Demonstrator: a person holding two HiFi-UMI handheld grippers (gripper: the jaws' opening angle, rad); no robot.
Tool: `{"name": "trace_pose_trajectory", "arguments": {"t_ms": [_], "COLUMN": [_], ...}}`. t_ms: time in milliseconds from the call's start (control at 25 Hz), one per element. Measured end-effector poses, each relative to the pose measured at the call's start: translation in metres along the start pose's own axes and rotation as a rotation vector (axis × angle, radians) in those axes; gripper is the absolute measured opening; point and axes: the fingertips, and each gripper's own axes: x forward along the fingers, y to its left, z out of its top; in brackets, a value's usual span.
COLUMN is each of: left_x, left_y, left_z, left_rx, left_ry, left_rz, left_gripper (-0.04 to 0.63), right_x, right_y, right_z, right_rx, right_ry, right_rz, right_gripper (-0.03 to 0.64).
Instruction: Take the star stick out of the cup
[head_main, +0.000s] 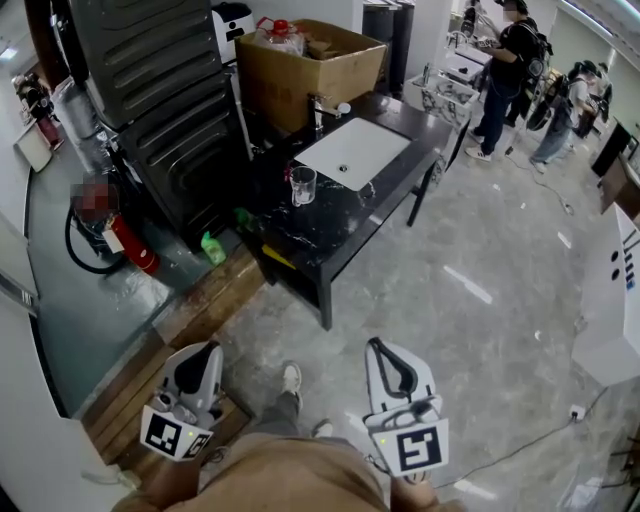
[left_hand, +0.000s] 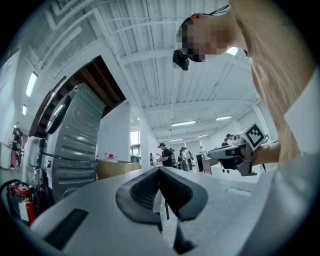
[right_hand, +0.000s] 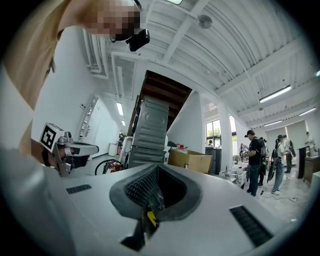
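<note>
A clear glass cup (head_main: 303, 185) stands on the black marble table (head_main: 330, 225), near a white basin (head_main: 352, 152). It is too small to tell what it holds, and no star stick shows. Both grippers hang low by the person's body, far from the table. The left gripper (head_main: 212, 347) is shut with nothing between its jaws; its tips meet at the left gripper (left_hand: 159, 169). The right gripper (head_main: 374, 343) is also shut and empty, as the right gripper (right_hand: 158, 167) shows. Each gripper appears in the other's view: right gripper (left_hand: 235, 155), left gripper (right_hand: 70, 150).
A cardboard box (head_main: 310, 65) stands behind the table. A tall grey metal appliance (head_main: 160, 90) is at the left, with a red fire extinguisher (head_main: 130, 245) and a green bottle (head_main: 213, 247) beside it. People (head_main: 510, 70) stand at the back right. A white cabinet (head_main: 615, 300) is at the right.
</note>
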Motion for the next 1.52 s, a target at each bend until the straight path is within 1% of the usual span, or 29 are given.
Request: {"name": "trace_pose_trajectory", "arguments": {"t_ms": [240,480,680,840,1040,1360,1520], "left_x": [0.028,0.069,0.099,0.121,0.142,0.172,0.185], "left_y": [0.031,0.064,0.097,0.121,0.154,0.208,0.227], "left_z": [-0.017,-0.033,-0.042,-0.047,-0.050,-0.069,-0.074], "left_rx": [-0.024,-0.028,-0.040,-0.045,-0.065,-0.092,-0.104], "left_ry": [-0.002,0.013,0.022,0.024,0.006,-0.002,-0.007], "left_rz": [-0.001,-0.024,-0.016,-0.029,-0.038,-0.084,-0.098], "left_gripper": [0.001,0.001,0.000,0.000,0.000,0.000,0.000], "right_x": [0.039,0.083,0.127,0.161,0.199,0.261,0.284], "right_y": [-0.009,-0.027,-0.038,-0.045,-0.045,-0.037,-0.037], "right_z": [-0.009,-0.020,-0.023,-0.023,-0.020,-0.024,-0.023], "right_rx": [0.006,0.015,0.012,0.009,-0.004,-0.017,-0.027], "right_ry": [0.012,0.033,0.041,0.051,0.053,0.081,0.089], "right_rz": [-0.011,-0.036,-0.028,-0.032,-0.035,-0.057,-0.063], "right_gripper": [0.003,0.005,0.005,0.005,0.005,0.005,0.005]}}
